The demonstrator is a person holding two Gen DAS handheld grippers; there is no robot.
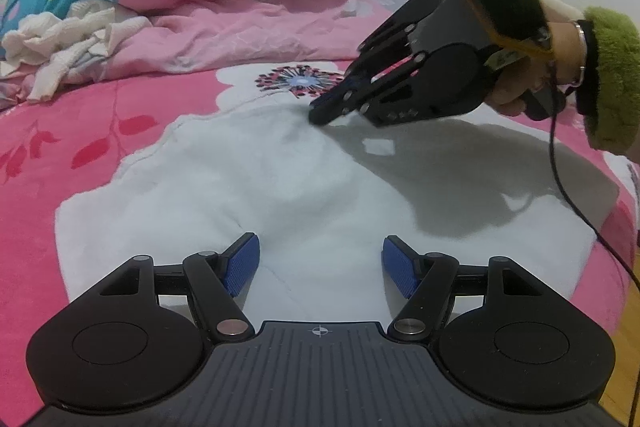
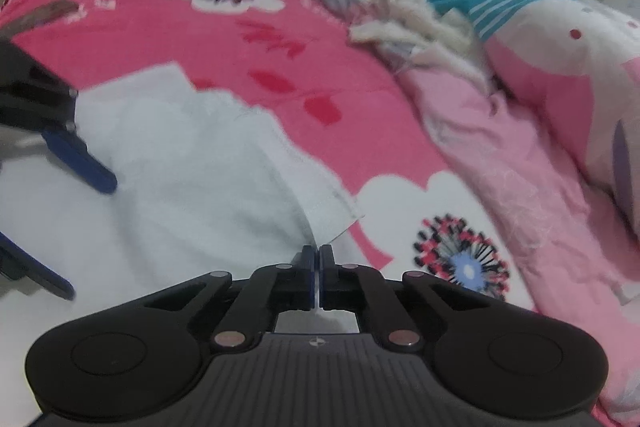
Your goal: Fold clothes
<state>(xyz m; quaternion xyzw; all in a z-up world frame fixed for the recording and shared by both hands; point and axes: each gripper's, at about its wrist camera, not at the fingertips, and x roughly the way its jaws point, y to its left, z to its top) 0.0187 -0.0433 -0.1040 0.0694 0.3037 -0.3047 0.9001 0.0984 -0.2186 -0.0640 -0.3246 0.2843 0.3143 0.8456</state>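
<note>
On the pink bed (image 1: pixel 132 131) your white garment (image 1: pixel 256 187) lies mostly flat and only partly folded, your right tool (image 2: pixel 319 259) pinching its far edge, your left tool (image 1: pixel 320 265) spread above it; further folds remain.

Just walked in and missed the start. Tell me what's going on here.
A person is folding a white garment spread on a pink bedspread, holding a gripper in each hand. The right gripper is shut on the garment's edge. The left gripper hangs open over the garment, gripping nothing. More clothes lie heaped farther back.
</note>
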